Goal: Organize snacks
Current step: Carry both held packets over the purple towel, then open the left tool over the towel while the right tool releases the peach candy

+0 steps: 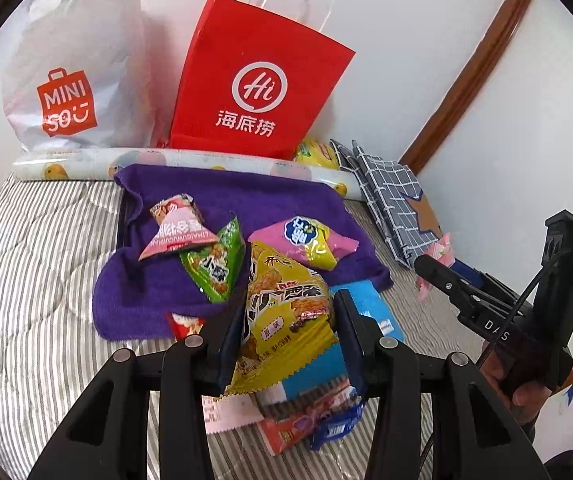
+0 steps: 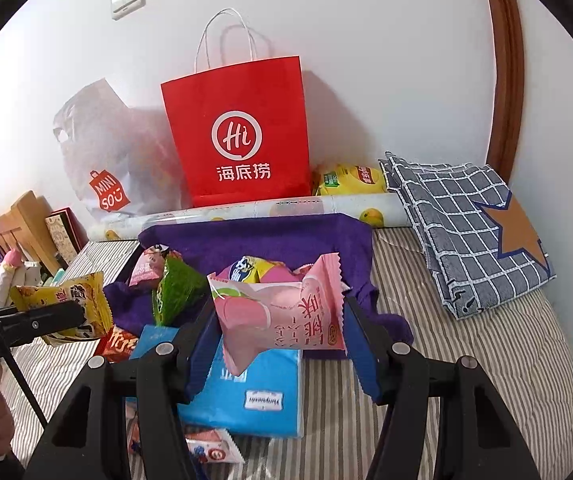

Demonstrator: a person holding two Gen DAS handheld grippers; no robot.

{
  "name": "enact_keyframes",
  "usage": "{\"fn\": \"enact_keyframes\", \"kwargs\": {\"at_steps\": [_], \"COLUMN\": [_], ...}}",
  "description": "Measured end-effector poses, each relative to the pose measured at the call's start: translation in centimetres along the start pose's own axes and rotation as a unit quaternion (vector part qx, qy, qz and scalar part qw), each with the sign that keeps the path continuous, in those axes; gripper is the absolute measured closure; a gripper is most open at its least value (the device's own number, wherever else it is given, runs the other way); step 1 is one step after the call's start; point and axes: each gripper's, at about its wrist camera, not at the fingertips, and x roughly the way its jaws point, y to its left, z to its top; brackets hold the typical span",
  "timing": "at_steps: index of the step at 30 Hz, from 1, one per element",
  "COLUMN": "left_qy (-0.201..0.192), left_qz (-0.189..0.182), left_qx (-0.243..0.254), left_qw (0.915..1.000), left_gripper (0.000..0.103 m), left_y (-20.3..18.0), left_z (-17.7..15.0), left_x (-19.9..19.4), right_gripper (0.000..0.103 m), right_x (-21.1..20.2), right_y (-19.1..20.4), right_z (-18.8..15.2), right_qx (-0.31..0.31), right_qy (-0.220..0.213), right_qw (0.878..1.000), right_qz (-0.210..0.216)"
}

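Observation:
My left gripper [image 1: 288, 312] is shut on a yellow snack packet [image 1: 282, 312] and holds it above the near edge of a purple towel [image 1: 146, 292]; it also shows in the right wrist view [image 2: 62, 304]. My right gripper [image 2: 280, 320] is shut on a pink peach snack packet [image 2: 286, 312] above a blue tissue pack [image 2: 246, 396]. On the towel lie a pink triangular packet [image 1: 174, 228], a green packet [image 1: 216, 260] and a pink-and-yellow packet [image 1: 306, 240]. Several more snacks [image 1: 310, 424] lie on the striped bed under the left gripper.
A red paper bag [image 1: 254, 80] and a white Miniso plastic bag [image 1: 66, 72] stand against the wall behind a rolled printed sheet [image 1: 86, 164]. A yellow packet [image 2: 346, 180] and a folded checked cloth [image 2: 466, 232] lie at the right. A wooden door frame [image 2: 506, 80] stands further right.

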Motion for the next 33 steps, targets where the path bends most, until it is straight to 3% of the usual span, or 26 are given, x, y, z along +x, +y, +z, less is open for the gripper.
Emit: {"fn": "enact_keyframes", "kwargs": {"at_steps": [19, 33], "left_qy": [-0.009, 0.035], "left_qz": [0.019, 0.054], "left_qx": [-0.018, -0.018], "left_qw": [0.9996, 0.9978], "left_gripper": [0.059, 0.059], "left_y": [1.4, 2.6], "left_z": [6.4, 5.4], "left_x": [4.0, 9.5], "right_gripper": [0.046, 0.044], "right_x": [5.7, 11.1], "right_y": [-0.9, -2.0], "right_z": [4.2, 1.7], "right_qx": [-0.01, 0.0], "right_qy": [0.005, 0.06], "right_qw": [1.0, 0.998], "right_qz": [0.0, 0.019]}}
